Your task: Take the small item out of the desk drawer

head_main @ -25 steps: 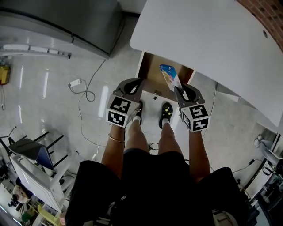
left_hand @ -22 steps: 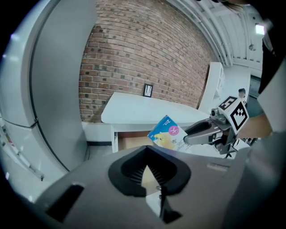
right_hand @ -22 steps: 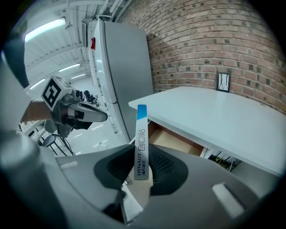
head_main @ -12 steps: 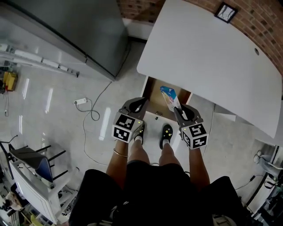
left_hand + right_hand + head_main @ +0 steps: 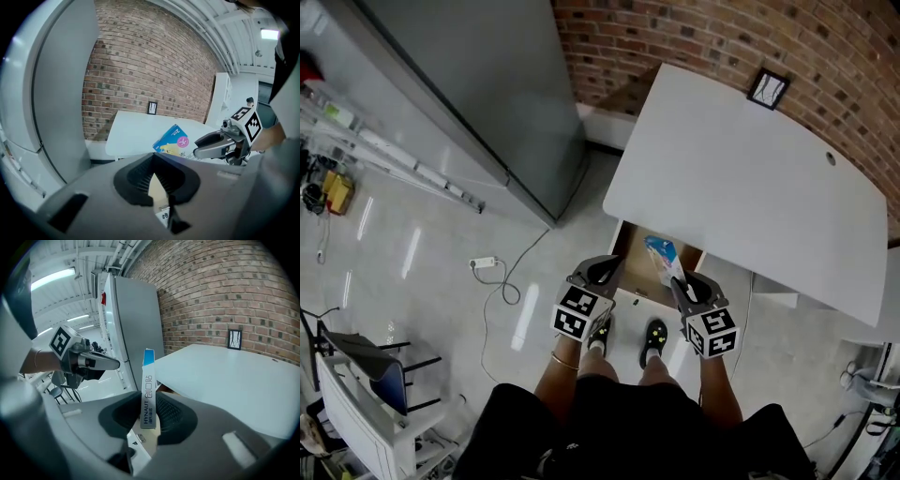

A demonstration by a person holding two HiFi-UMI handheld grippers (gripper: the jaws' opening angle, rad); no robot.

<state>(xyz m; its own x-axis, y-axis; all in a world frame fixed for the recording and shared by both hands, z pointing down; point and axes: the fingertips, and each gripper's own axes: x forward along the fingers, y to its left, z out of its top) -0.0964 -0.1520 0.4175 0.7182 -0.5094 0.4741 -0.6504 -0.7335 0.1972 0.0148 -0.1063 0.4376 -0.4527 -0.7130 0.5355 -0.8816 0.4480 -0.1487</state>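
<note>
Head view: at lower centre, the right hand-held gripper (image 5: 686,286) holds a small flat blue cardboard box (image 5: 661,253) clear above the open desk drawer (image 5: 630,298). The drawer, wood-coloured inside, juts out from under the near edge of the white counter (image 5: 750,187). The box stands on edge and tilts up and away from the person, which looks like the way it came out of the narrow drawer. The left hand-held gripper (image 5: 602,272) hangs beside it at the drawer's left corner, carrying nothing and touching nothing; my guess is it waits to push the drawer shut.

Left gripper view: its jaws are pressed together with nothing between them (image 5: 154,165). Right of centre, the blue box (image 5: 171,140) shows its printed face in front of the counter (image 5: 136,136), with the right hand-held gripper (image 5: 208,143) at its lower right side.

Right gripper view: the jaws stand fairly wide yet clamped on the box (image 5: 148,399), with a pad against each broad face and the narrow lettered spine facing the camera (image 5: 149,417). Most of the box sticks up past the jaws. The left hand-held gripper (image 5: 105,364) shows at the left of the frame, well apart, with the brick wall (image 5: 225,296) behind the counter.
</note>
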